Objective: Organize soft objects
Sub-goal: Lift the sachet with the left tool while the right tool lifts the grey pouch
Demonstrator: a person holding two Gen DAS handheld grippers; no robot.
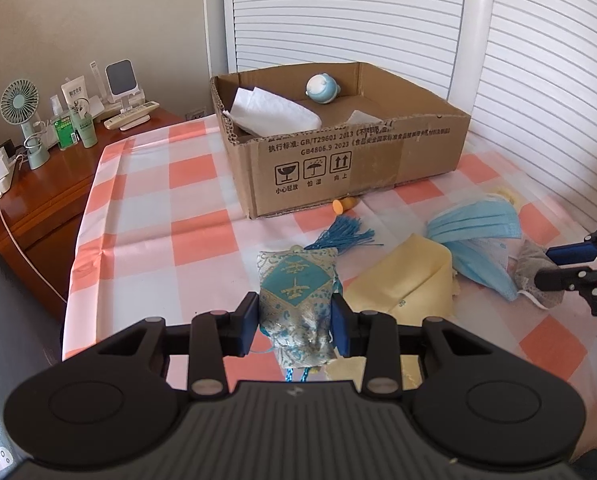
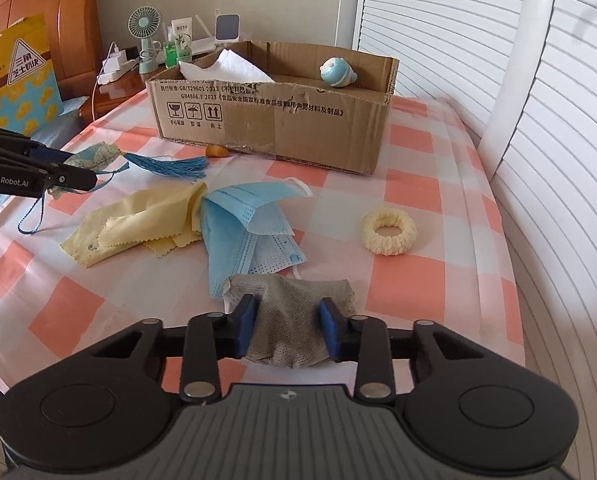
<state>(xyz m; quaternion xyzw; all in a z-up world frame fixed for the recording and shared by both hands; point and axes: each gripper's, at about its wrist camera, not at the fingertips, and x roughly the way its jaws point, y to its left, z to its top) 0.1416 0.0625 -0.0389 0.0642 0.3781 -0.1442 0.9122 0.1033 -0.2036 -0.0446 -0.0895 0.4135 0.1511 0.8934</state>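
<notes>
My left gripper (image 1: 294, 328) is shut on a blue and silver embroidered sachet (image 1: 296, 292) with a blue tassel (image 1: 342, 234); it also shows in the right wrist view (image 2: 94, 158). My right gripper (image 2: 286, 330) is shut on a grey mesh face mask (image 2: 294, 316), seen at the far right of the left wrist view (image 1: 538, 272). Blue surgical masks (image 2: 246, 220), a yellow cloth (image 2: 134, 220) and a cream scrunchie (image 2: 388, 230) lie on the checked sheet. The cardboard box (image 2: 274, 120) stands at the back.
The box holds white tissue (image 1: 270, 114) and a small blue-white plush (image 1: 322, 88). A small orange object (image 1: 344, 204) lies at the box's front edge. A wooden nightstand (image 1: 46, 184) at the left carries a fan, bottles and chargers. Louvred doors stand behind.
</notes>
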